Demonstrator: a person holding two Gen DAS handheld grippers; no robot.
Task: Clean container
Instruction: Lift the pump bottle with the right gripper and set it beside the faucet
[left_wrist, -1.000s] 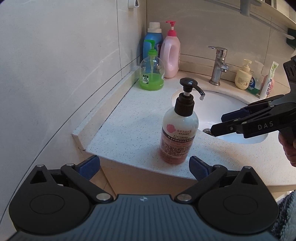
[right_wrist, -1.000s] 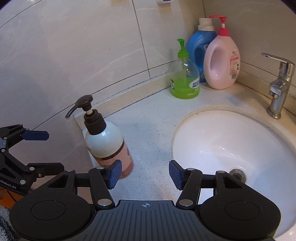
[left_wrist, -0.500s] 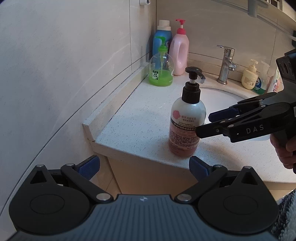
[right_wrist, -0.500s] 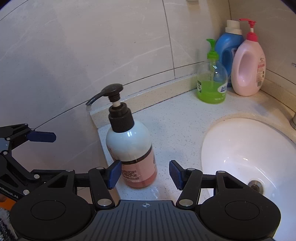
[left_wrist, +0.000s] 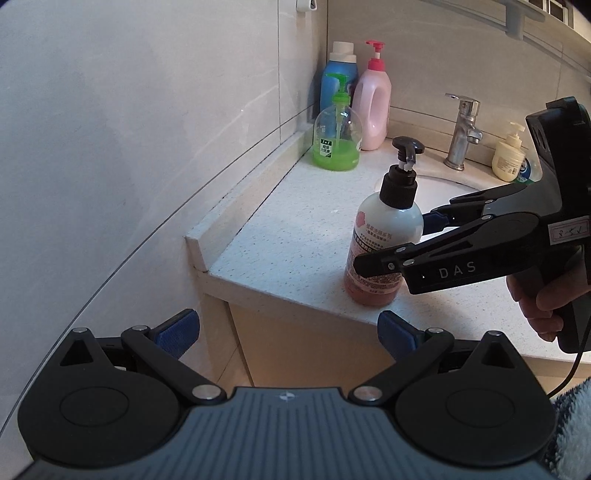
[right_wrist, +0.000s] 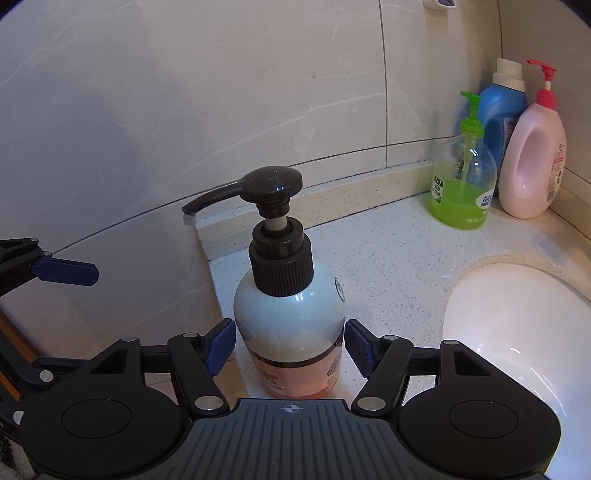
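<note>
The pump bottle (right_wrist: 290, 325) stands upright on the speckled table (right_wrist: 388, 258), near its front corner, low in the centre of the right wrist frame. Its long axis runs vertical; its black spout (right_wrist: 212, 195) points toward the left of that frame, at the tiled wall (right_wrist: 184, 110). The right hand-held gripper (right_wrist: 290, 345) is spread about the bottle's width, one blue pad (right_wrist: 221, 345) on each side of the body; whether the pads touch it cannot be told. The left hand-held gripper (left_wrist: 286, 332) is spread wide and holds nothing, low in the left wrist frame, off the table's edge. The white sink (right_wrist: 517, 332) lies at right.
</note>
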